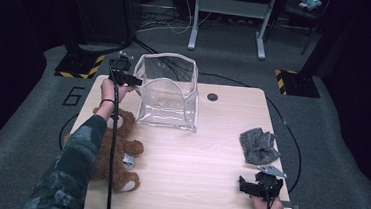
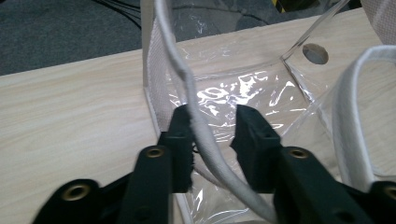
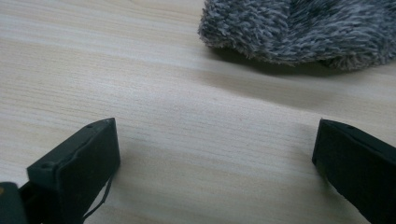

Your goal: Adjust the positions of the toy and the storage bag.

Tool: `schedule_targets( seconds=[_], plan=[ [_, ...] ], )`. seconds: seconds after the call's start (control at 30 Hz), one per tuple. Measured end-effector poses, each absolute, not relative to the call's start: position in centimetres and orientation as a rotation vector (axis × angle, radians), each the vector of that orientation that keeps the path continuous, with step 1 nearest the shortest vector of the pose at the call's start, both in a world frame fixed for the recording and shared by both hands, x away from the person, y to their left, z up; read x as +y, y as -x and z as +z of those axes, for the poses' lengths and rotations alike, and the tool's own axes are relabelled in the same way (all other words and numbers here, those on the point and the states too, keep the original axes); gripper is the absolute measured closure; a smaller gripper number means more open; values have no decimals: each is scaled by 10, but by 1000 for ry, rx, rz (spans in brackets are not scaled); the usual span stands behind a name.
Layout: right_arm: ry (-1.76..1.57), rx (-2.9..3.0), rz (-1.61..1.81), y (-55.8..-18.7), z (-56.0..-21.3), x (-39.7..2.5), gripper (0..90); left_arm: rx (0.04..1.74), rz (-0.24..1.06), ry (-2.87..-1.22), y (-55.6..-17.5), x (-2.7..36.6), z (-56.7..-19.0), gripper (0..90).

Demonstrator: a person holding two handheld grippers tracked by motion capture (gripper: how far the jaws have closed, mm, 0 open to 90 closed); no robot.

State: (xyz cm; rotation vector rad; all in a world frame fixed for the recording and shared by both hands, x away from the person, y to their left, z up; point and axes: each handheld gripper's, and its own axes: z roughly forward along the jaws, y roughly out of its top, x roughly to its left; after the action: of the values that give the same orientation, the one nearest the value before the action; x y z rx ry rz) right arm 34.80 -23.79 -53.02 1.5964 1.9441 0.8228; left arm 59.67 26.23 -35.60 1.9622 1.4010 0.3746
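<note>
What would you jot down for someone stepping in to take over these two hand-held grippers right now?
Left gripper: jaws part open around the white handle strap of the clear plastic bag, not clamped.
Right gripper: wide open, low over the wooden table, holding nothing.
Grey fuzzy cloth lies just beyond the right gripper; brown plush bear lies at the left edge.
Done: nothing is in the bag.
Left: probably hold the bag, then load both items.

A large "6" is marked on the grey floor [image 1: 30, 137].
</note>
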Motion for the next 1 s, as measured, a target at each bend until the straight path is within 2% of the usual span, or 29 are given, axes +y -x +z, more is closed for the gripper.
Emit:
schedule_targets(
  seconds=[0.17,0.57,0.77,1.0],
  plan=[
    [-1569,1968,828,-347,-530,-238,6,1388,324,-1950,-592,253,-353,779],
    [-1480,2009,862,-342,-527,-231,48,1381,238,-1929,-586,237,-351,795],
    [-1384,2051,902,-339,-510,-207,54,1326,177,-1941,-578,232,-351,790],
    [-1273,2133,920,-357,-495,-171,80,1299,159,-1960,-574,227,-352,784]
  ],
)
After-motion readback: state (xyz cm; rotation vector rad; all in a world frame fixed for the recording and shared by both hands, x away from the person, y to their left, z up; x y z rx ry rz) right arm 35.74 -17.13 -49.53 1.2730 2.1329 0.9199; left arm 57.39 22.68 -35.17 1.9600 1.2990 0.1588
